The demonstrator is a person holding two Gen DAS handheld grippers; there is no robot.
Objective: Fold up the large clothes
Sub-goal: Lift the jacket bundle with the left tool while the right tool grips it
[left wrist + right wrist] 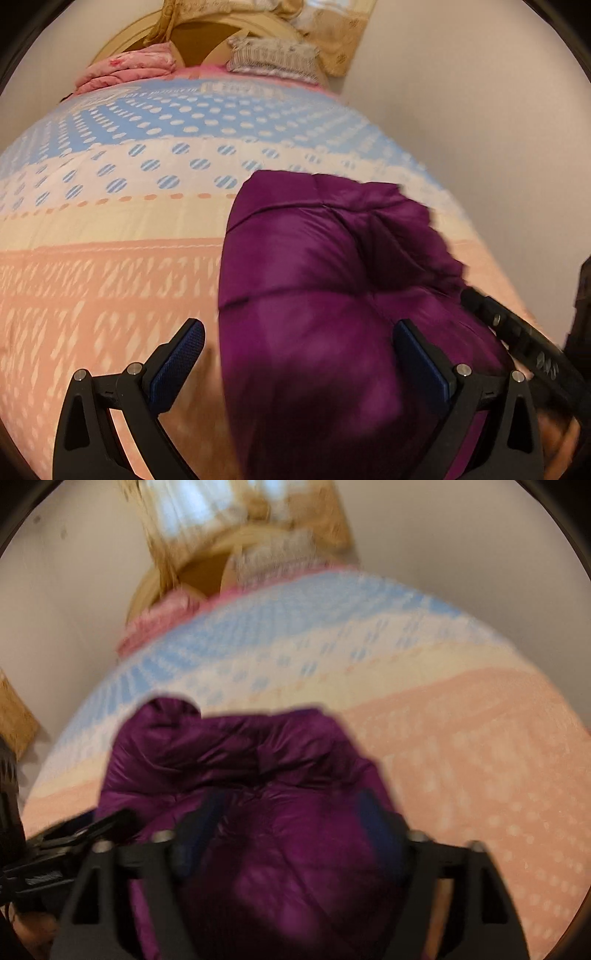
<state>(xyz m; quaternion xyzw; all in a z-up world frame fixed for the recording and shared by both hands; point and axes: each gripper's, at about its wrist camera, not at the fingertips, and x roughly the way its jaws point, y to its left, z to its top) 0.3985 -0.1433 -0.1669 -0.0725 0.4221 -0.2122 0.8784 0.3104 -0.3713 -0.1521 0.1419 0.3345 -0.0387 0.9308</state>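
Purple jacket (325, 295) lengthwise toward headboard (207, 40)

left gripper (299, 354) fingers spread | purple jacket (325, 280) between | on patterned bedspread (110, 229)

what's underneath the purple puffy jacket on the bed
The purple quilted puffer jacket lies bunched on a patterned bedspread with blue, cream and peach bands. The peach band shows around its edges. Whatever lies directly beneath the jacket is covered and cannot be seen.
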